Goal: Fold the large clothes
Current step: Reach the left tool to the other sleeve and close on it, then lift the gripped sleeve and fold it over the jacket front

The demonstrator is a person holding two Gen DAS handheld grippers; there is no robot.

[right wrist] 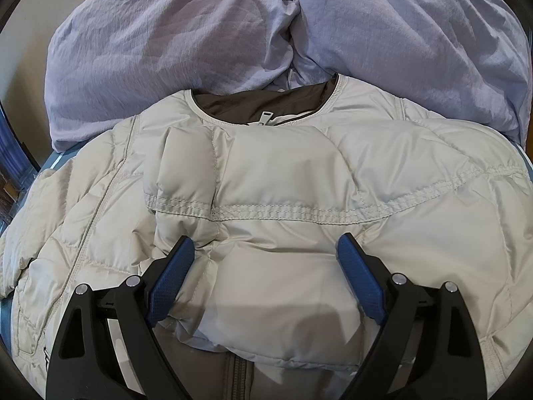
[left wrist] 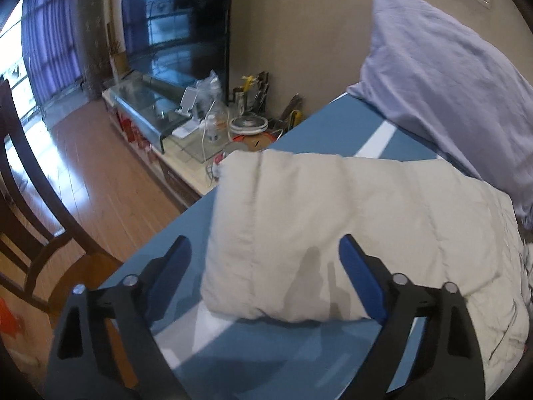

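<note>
The puffer jacket is pale cream with a dark brown lining at the collar. Behind it the lilac garment shows a fine grid weave. The worktop is blue with white stripes. Both grippers' pads are blue on black frames.

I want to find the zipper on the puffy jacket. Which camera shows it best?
The right wrist view. It looks straight down the cream quilted puffer jacket, so the small metal zipper pull shows at the dark brown collar lining. The left wrist view shows only the jacket's folded side, no zipper.
</note>
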